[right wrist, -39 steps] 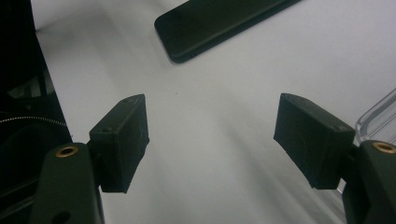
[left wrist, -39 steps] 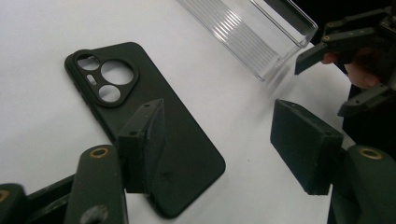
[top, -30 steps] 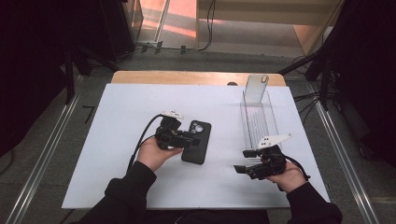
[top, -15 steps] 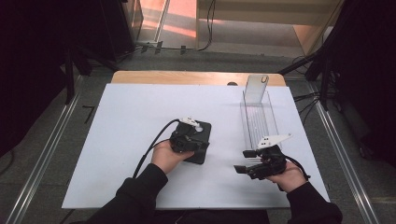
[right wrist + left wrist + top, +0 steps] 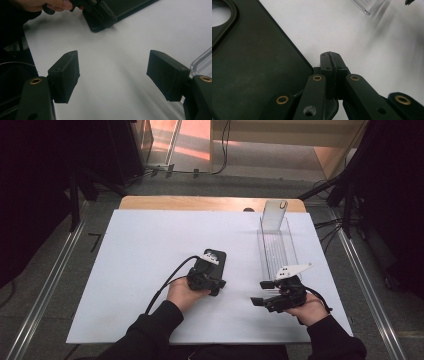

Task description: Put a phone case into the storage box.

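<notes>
— Where's the flat black phone case (image 5: 216, 262)?
— Flat on the white worktop (image 5: 135, 250), left claw (image 5: 331, 65) pressed together at its near corner, nothing between (no readable writing).
— The right claw (image 5: 113, 72)?
— Apart, empty, beside the clear plastic tray (image 5: 276, 247).

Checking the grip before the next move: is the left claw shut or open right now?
Shut. The left claw has its pads pressed together with nothing between them, right beside the edge of the black phone case.
</notes>
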Motion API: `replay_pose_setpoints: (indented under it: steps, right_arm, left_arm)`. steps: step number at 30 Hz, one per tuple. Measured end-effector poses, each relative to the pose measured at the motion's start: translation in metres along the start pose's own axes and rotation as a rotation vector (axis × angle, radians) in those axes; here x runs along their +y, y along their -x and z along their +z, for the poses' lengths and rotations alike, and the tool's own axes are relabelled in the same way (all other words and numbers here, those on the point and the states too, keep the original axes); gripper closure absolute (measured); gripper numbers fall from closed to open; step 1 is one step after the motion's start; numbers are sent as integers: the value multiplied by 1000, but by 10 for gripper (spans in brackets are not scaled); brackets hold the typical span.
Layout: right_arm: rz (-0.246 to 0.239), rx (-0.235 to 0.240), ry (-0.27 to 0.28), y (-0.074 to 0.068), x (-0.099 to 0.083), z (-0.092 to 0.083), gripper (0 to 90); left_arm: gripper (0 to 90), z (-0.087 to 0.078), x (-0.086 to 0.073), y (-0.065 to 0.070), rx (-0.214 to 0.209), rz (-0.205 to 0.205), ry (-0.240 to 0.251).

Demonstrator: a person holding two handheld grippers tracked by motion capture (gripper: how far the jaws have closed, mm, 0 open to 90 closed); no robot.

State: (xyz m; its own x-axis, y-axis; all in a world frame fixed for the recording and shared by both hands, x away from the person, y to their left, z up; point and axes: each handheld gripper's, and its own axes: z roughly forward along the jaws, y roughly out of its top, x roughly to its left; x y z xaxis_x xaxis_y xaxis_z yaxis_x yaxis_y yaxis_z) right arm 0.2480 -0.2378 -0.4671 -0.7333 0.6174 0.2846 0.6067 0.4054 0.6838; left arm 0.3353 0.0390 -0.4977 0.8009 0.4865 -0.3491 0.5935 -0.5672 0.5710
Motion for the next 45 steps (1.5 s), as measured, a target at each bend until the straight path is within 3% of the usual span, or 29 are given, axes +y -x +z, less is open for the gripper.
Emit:
replay_pose_setpoints:
  steps: [3, 7, 9, 12, 18, 22, 45]
  right_arm:
    - [-1, 3, -1, 0, 0, 0, 240]
    - [-4, 2, 2, 0, 0, 0, 240]
    - [-5, 2, 1, 0, 0, 0, 241]
    - [-3, 3, -2, 0, 1, 1, 240]
    - [-6, 5, -4, -1, 1, 2, 241]
    - [-7, 5, -3, -1, 1, 2, 241]
    - [-6, 6, 6, -1, 1, 1, 240]
  left_arm:
    - [898, -2, 0, 0, 11, 17, -3]
    - [898, -7, -1, -2, 17, 9, -2]
    - [898, -10, -1, -4, 28, -1, -2]
    - [898, -10, -2, -7, 10, -32, 10]
    - [898, 3, -1, 8, 25, 38, -26]
    - [899, 8, -2, 11, 46, 63, -43]
    - [888, -25, -17, -15, 104, -32, -53]
